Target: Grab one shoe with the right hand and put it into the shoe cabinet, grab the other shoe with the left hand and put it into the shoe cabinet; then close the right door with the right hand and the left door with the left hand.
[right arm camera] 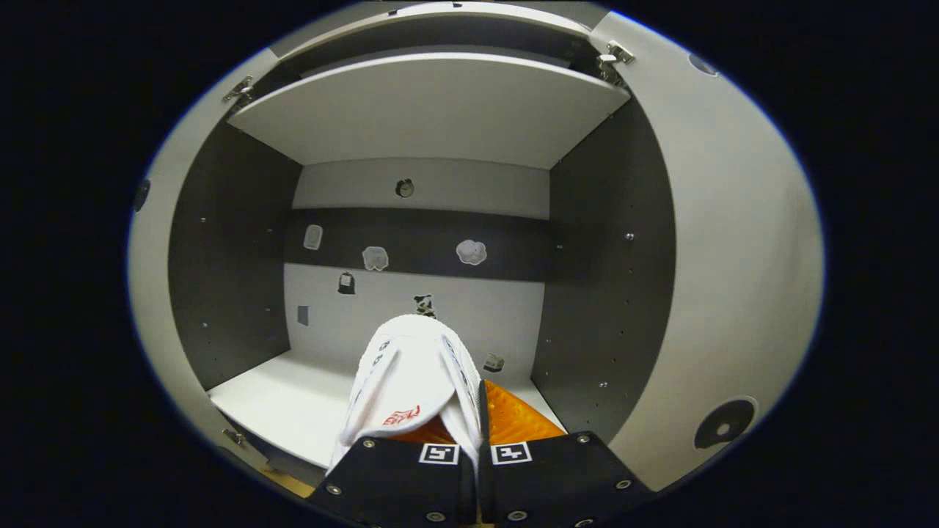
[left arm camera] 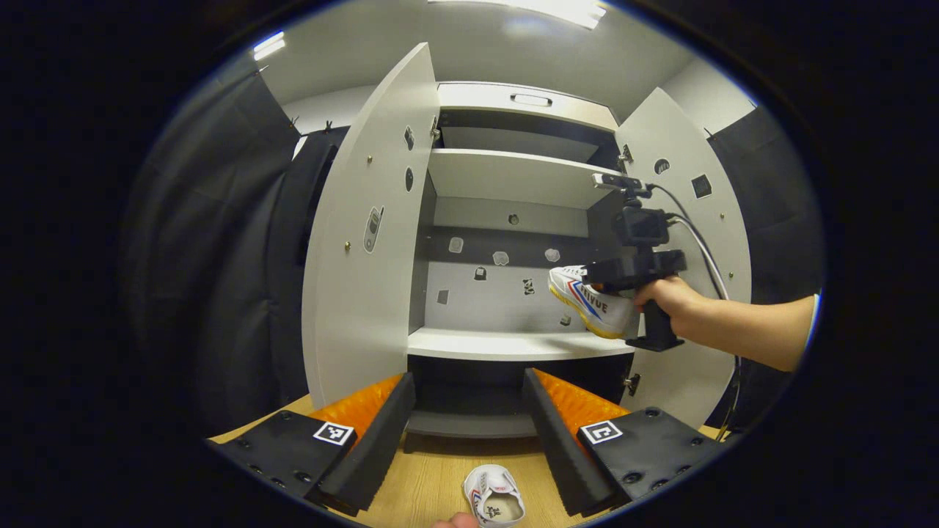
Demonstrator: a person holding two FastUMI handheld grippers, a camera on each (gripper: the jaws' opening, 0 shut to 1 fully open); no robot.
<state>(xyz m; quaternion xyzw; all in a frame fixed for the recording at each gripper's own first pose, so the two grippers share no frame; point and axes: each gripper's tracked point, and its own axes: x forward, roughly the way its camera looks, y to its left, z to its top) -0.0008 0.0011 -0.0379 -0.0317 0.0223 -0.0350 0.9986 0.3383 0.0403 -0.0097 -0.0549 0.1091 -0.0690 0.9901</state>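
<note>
Nearest in the left gripper view, the left gripper (left arm camera: 469, 425) hangs over a wooden table (left arm camera: 433, 477) with its fingers spread wide and nothing between them. Just below that gap, at the bottom edge, a small white shoe (left arm camera: 494, 496) lies on the wood with its opening facing up, apart from both fingers. A fingertip of a hand (left arm camera: 455, 522) peeks in beside it.

Beyond the table stands the shoe cabinet (left arm camera: 513, 220), both doors swung open: the left door (left arm camera: 370, 235) and the right door (left arm camera: 686, 242) angle outward on either side. Inside are pale shelves and a back wall dotted with small stickers.

In front of the right door, a bare hand (left arm camera: 671, 301) grips the right gripper (left arm camera: 598, 279) by its handle, cables trailing up and back from it. That gripper holds the other shoe (left arm camera: 590, 301), a white sneaker with red and blue stripes and a yellow sole, its toe pointing into the cabinet just above the middle shelf (left arm camera: 506, 343).

In the right gripper view, the right gripper (right arm camera: 469, 433) is closed narrow on that sneaker (right arm camera: 411, 374), both fingers pressing its heel end, the toe aimed toward the back wall. The shelf (right arm camera: 293, 403) lies below it; whether the sole touches the shelf I cannot tell. The right door (right arm camera: 733, 257) curves past close on the right.
</note>
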